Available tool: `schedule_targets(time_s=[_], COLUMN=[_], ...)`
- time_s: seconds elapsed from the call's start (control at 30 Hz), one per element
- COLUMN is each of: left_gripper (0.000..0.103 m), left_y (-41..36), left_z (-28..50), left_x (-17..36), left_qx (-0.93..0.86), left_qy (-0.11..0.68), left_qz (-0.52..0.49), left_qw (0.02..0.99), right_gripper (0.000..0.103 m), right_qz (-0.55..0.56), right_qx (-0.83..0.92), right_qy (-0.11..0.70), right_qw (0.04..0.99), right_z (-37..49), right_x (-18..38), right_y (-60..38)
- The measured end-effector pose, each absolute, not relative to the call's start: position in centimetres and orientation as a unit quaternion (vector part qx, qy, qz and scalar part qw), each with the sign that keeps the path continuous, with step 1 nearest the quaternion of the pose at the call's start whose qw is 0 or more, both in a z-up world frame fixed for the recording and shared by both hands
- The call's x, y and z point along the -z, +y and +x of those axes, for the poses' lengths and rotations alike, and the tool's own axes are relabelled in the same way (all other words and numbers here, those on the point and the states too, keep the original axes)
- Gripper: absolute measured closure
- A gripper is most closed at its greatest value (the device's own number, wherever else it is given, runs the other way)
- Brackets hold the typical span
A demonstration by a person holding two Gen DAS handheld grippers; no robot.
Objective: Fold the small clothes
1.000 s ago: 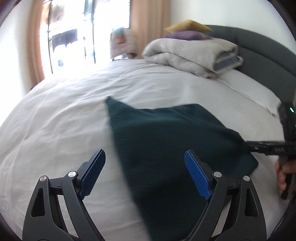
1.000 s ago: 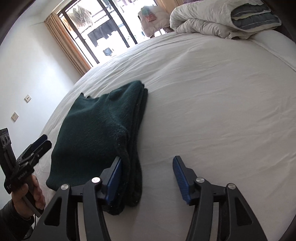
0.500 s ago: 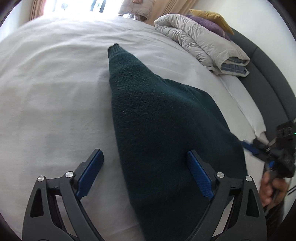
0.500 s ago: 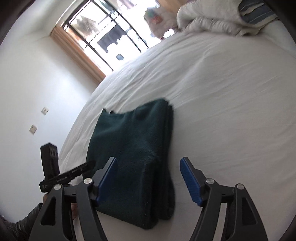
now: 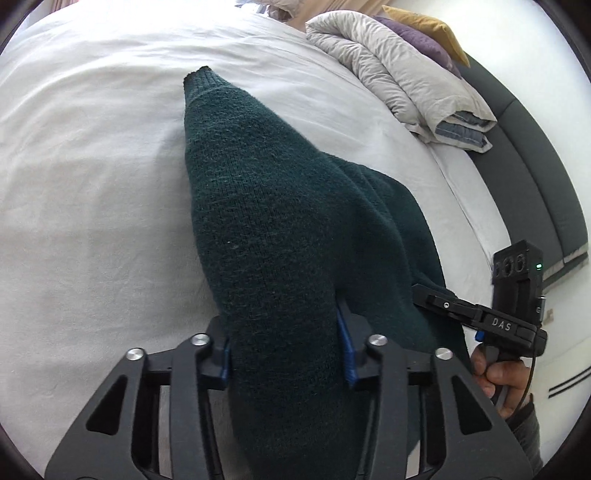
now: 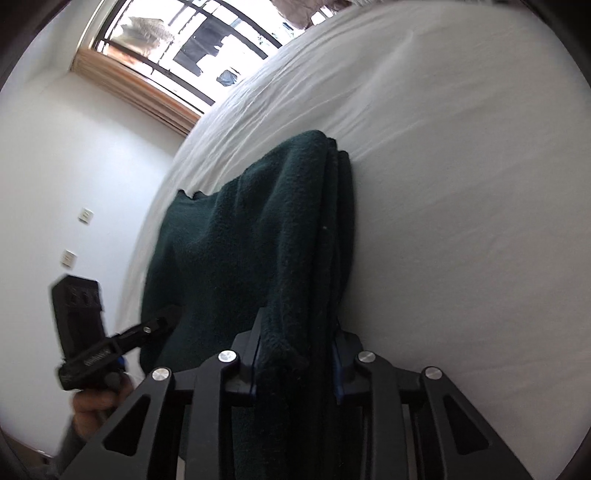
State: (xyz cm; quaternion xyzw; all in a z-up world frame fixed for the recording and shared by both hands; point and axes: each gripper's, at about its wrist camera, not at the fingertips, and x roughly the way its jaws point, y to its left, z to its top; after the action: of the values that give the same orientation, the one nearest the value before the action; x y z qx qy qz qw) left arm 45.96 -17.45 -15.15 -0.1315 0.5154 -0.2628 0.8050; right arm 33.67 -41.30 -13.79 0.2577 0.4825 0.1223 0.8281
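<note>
A dark green knitted sweater (image 5: 277,206) lies folded lengthwise on the white bed sheet (image 5: 92,184). My left gripper (image 5: 286,332) is closing its jaws on the sweater's near left edge, and the blue pads press into the bunched knit. My right gripper (image 6: 295,350) is closing on the stacked right-hand fold of the sweater (image 6: 251,240), with fabric filling the gap between its pads. Each camera sees the other gripper at the garment's near corner: the right gripper (image 5: 424,291) and the left gripper (image 6: 162,321).
A folded grey duvet (image 5: 399,81) with purple and yellow pillows (image 5: 424,33) sits at the head of the bed by a dark grey headboard (image 5: 535,166). A barred window (image 6: 177,40) and wall sockets (image 6: 85,215) lie beyond the bed's left side.
Both grippers went from wide open above the sweater to closed on its near end. The left one dropped and rolled onto the left edge; the right one slid onto the right fold.
</note>
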Motion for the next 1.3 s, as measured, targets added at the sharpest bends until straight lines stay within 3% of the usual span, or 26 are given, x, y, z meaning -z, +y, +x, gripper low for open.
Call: schedule_targets(time_s=[0.17,0.33,0.7,1.1,1.3], left_gripper=[0.068,0.068,0.067,0.067,0.063], left_y=[-16.2,-10.2,5.3,8.3,7.0], left_z=[41.8,34.5,17.3,16.9,21.9], left_x=[11.1,7.5,8.8,5.8,9.8], left_qx=[0.264,0.262,0.186,0.204,0.211], left_qy=[0.485,0.448,0.453,0.418,0.457], left_qz=[-0.098,-0.094,-0.101,-0.1,-0.104], left_qw=[0.828,0.85,0.866,0.88,0.858], right_gripper=[0.076,0.077,0.077,0.076,0.075], right_qz=[0.176,0.136,0.16,0.125,0.19], right_qx=[-0.115,-0.149,-0.216,-0.209,-0.201], right_qy=[0.454,0.425,0.426,0.415,0.45], right_qw=[0.866,0.883,0.864,0.877,0.849], right_z=[29.8,23.1,11.8,13.6,16.8], right_x=[8.4,4.5,5.6,2.6,9.0], right_y=[-36.7,-30.4,-16.8,-14.1,-16.6])
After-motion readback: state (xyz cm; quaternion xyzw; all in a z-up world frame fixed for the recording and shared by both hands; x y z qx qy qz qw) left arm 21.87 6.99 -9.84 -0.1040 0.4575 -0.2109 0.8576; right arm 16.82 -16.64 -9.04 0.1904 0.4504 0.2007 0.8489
